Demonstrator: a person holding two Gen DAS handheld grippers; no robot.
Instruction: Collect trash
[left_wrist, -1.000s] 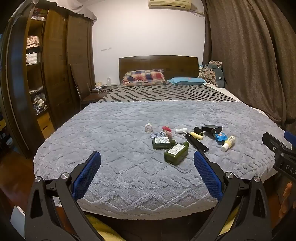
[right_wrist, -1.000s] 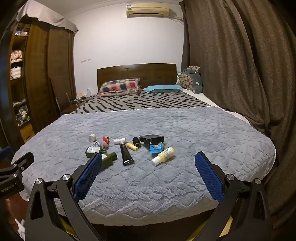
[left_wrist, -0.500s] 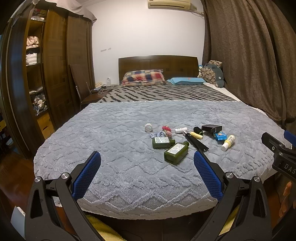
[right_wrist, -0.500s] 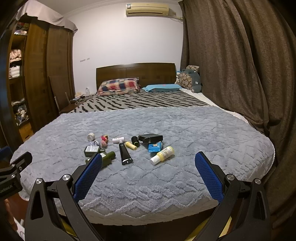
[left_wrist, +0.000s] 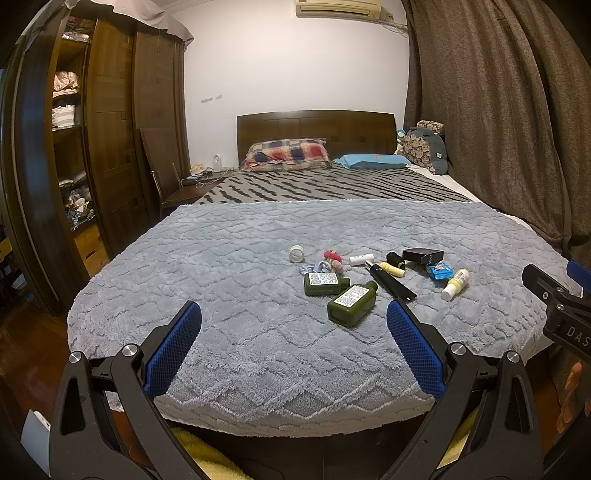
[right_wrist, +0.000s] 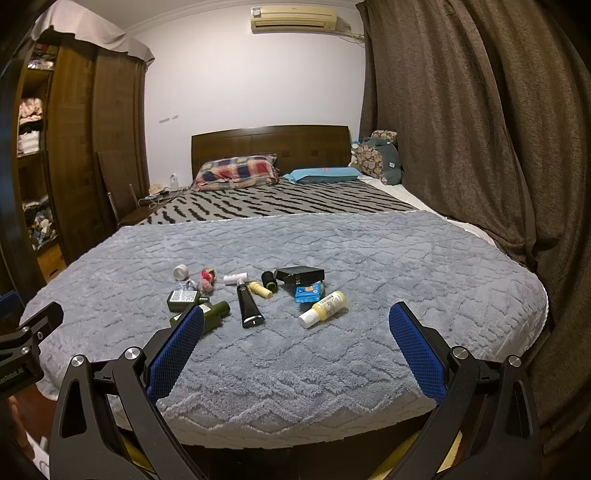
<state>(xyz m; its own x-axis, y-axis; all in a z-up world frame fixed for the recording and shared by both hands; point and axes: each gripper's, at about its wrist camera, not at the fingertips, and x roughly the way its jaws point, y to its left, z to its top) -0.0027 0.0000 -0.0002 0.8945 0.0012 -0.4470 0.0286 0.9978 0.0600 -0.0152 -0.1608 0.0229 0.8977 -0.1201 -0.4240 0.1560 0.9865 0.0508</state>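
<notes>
Left gripper (left_wrist: 293, 321): jaws spread wide, nothing between the blue pads, hanging off the foot of the bed. I've got it aimed at the pile but well short of it.
Right gripper (right_wrist: 295, 323): same deal, wide apart and empty, also back at the bed's near edge.
Where the trash is: all of it sits in one loose cluster on the grey blanket (left_wrist: 229, 295), roughly mid-bed and nearer the foot than the pillows.
What's in the pile: two dark green bottles (left_wrist: 351, 302) lying flat side by side, a black tube (right_wrist: 248, 306), a yellow bottle with a white cap (right_wrist: 325, 308), a blue wrapper (right_wrist: 308, 291), a black box (right_wrist: 300, 275), plus a small roll of tape (left_wrist: 296, 253) and some little bits I can't make out.
Done so far: honestly nothing that I can see, every piece is on the blanket and neither tool holds anything.
Left to do: basically the whole job, pick each item up one by one.
Bin or bag: can't spot one in either view, so no clue yet where the stuff goes.
</notes>
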